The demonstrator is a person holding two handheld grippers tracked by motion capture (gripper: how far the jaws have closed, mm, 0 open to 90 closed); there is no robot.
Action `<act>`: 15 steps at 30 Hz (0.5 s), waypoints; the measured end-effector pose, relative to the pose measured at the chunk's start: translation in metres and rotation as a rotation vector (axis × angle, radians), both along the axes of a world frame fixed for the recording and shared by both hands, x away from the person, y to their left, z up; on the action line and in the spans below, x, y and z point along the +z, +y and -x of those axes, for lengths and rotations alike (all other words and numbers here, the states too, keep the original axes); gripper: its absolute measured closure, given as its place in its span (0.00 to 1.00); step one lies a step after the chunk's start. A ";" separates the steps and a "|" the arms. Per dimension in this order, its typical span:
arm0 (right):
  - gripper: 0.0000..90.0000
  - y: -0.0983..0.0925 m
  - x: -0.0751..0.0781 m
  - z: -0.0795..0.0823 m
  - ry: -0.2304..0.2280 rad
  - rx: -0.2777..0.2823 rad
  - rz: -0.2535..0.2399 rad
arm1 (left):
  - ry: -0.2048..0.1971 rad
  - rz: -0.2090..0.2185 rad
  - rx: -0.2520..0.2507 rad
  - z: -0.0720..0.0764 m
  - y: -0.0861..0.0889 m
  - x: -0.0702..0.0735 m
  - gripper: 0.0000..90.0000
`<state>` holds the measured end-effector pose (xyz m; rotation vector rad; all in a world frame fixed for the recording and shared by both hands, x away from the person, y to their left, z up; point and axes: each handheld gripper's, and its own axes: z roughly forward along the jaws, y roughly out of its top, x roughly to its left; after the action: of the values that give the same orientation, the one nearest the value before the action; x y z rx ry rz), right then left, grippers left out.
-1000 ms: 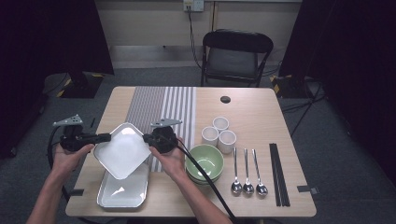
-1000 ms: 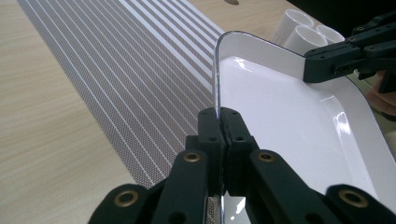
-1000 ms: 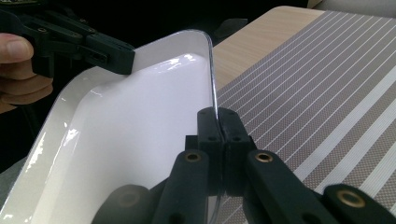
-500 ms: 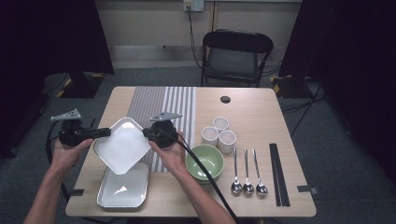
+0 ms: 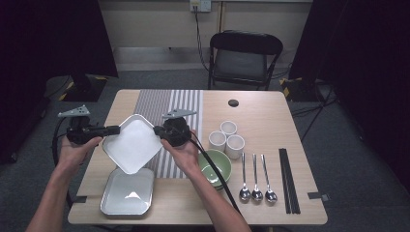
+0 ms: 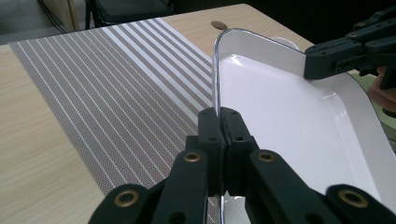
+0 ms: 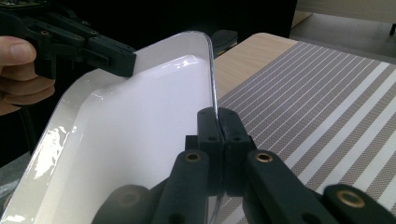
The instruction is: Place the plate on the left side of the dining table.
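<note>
A white square plate (image 5: 133, 143) hangs in the air above the table's left side, turned corner-on like a diamond. My left gripper (image 5: 116, 129) is shut on its left corner rim and my right gripper (image 5: 156, 130) is shut on its right corner rim. In the left gripper view the jaws (image 6: 219, 122) pinch the plate's thin edge (image 6: 299, 112), with the other gripper (image 6: 327, 58) clamped on the far rim. The right gripper view shows the same from the other side: its jaws (image 7: 218, 122) on the plate (image 7: 135, 126) and the left gripper (image 7: 109, 53) across it.
A second white square plate (image 5: 126, 192) lies on the table (image 5: 251, 113) under the lifted one, beside a striped runner (image 5: 169, 104). A green bowl (image 5: 215, 166), three white cups (image 5: 226, 137), three spoons (image 5: 256, 181), black chopsticks (image 5: 288, 181) and a small dark disc (image 5: 233, 102) lie to the right. A chair (image 5: 244, 58) stands behind.
Both hands have lifted the upper plate up and a little away from the lower plate, which now shows more fully. The grips on both corners are unchanged.
</note>
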<state>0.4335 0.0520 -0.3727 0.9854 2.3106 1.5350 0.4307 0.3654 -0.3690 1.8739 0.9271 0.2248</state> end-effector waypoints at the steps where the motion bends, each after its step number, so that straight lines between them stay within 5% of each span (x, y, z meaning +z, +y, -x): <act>1: 0.99 -0.002 0.001 -0.001 -0.001 -0.001 0.003 | 0.004 0.005 0.000 -0.001 -0.002 0.001 0.98; 15: 0.99 -0.029 0.010 -0.019 -0.007 -0.009 0.001 | 0.003 -0.010 -0.011 -0.021 -0.030 0.009 0.98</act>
<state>0.4525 0.0228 -0.3627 0.9866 2.2988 1.5313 0.4520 0.3352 -0.3599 1.8890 0.9194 0.2202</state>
